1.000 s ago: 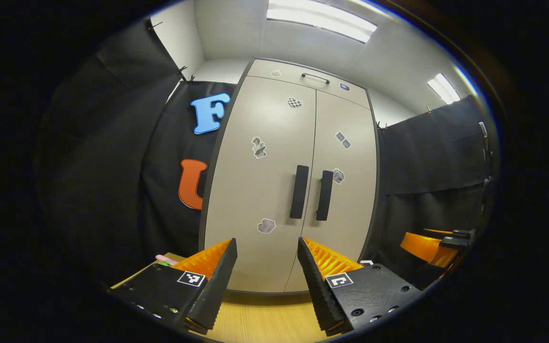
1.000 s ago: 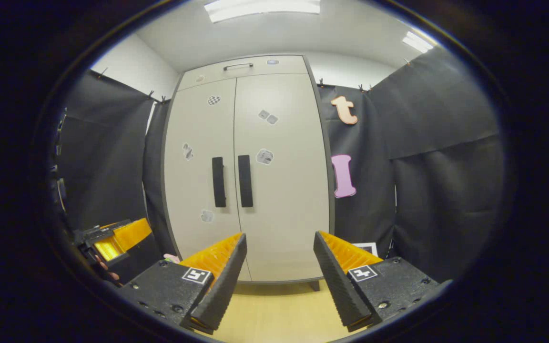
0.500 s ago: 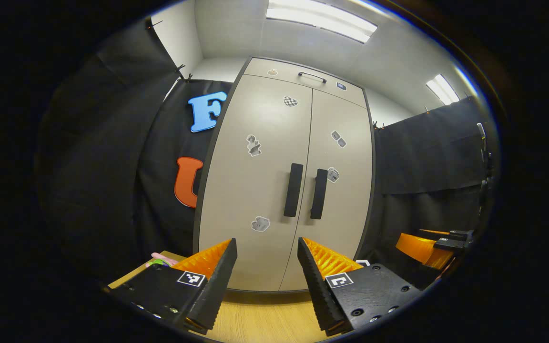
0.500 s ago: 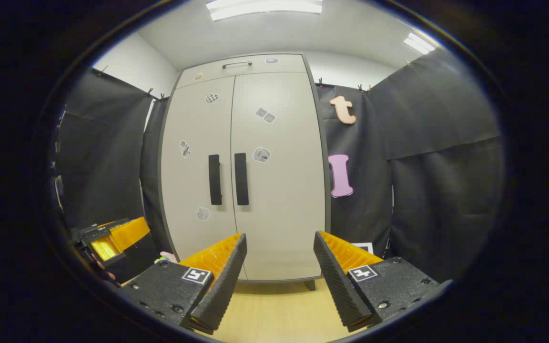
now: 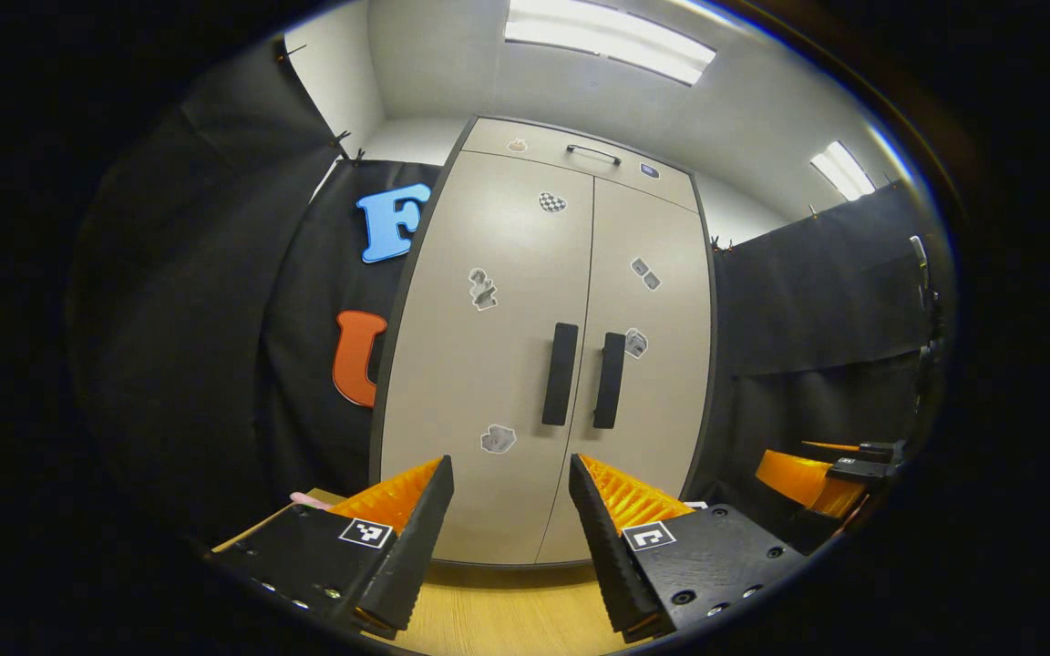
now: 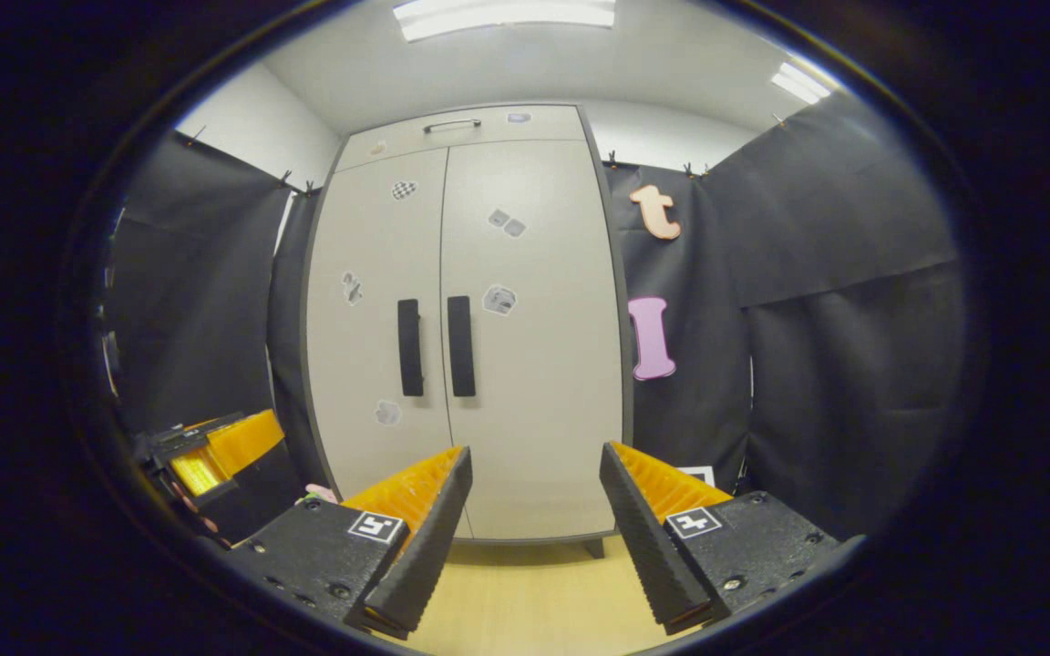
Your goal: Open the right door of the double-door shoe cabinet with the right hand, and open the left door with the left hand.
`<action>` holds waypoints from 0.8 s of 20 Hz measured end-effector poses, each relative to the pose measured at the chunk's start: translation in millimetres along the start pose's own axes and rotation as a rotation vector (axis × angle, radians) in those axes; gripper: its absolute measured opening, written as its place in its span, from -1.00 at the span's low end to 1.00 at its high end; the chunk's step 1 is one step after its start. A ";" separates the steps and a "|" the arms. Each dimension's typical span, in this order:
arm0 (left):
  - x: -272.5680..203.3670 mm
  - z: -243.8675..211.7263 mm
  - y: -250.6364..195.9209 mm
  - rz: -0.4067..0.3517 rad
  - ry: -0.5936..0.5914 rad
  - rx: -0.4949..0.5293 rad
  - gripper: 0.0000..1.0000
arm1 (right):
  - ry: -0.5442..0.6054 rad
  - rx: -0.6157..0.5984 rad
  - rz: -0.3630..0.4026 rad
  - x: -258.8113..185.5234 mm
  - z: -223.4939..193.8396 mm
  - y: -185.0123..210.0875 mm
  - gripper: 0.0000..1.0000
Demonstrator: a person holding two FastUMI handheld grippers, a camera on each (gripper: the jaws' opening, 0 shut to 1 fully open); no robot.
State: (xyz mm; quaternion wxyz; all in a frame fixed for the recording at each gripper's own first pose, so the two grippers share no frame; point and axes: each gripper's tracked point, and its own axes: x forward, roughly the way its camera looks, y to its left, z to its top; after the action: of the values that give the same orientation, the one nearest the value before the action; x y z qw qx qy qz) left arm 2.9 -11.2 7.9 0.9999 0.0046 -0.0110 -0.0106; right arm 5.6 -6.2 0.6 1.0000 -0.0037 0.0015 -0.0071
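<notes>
Beige laminate doors, both sitting flush and closed, so nothing's been opened yet. The shoe cabinet (image 6: pixel 466 337) is standing dead ahead against the black cloth, on a pale wood floor (image 6: pixel 525 597). The two dark vertical handles are sitting side by side at the centre seam: the right door handle (image 6: pixel 460 345) and the left door handle (image 6: pixel 409 347).

The right hand-held gripper (image 6: pixel 530 524) is hanging well short of the cabinet with its jaws spread wide, nothing between them. Same story for the left hand-held gripper (image 5: pixel 507 533), released and empty, also well back from the doors.

Since the right door goes first, I'd say the trick is lining the right one up so its fingers straddle the right handle across its narrow width, around mid-height. The handles are really close together, so drifting toward the seam is risking a bump on the left handle. Clamp firmly, then pull along the door's arc rather than straight back, or the grip is probably slipping off. The left one is best staying clear of that swing until its turn.
</notes>
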 end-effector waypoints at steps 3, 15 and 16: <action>3.5 -0.9 3.0 0.003 0.000 0.007 0.53 | 0.003 0.001 0.008 3.8 -0.6 4.6 0.80; -4.4 -1.2 14.2 0.008 0.015 0.006 0.53 | 0.005 0.040 0.124 106.1 34.5 50.5 0.80; -5.9 -1.1 17.2 0.014 0.014 0.014 0.53 | 0.000 0.033 0.124 120.0 40.4 55.1 0.80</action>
State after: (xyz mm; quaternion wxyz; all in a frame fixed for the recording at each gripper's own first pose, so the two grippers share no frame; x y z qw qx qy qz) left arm -2.6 6.1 6.9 0.9999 0.0116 -0.0041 -0.0033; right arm 126.5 47.5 40.3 0.9984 0.0131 0.0016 0.0550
